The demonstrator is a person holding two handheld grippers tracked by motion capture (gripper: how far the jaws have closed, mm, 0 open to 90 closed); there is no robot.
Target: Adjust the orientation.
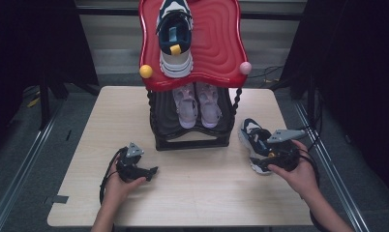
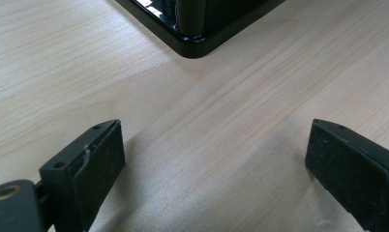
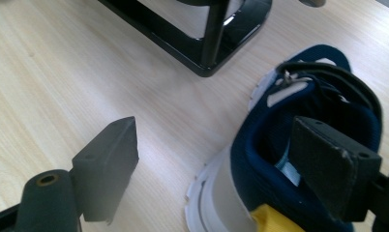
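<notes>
Black grippers with flat jaws, grey three-cornered plates, trailing black cables

The toe of the navy shoe (image 1: 173, 36) on the red shelf (image 1: 216, 43) is cut off by the high view's top edge. The heel of the navy shoe on the table (image 3: 279, 164) is cropped in the right gripper view, one jaw covering its opening.

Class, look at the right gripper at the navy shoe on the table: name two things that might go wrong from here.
1. The right gripper is open astride the navy shoe's soft collar; a grip there may slip or tilt the shoe.
2. The shoe rack's post stands close, so lifting might knock the red top shelf carrying the matching shoe.
</notes>
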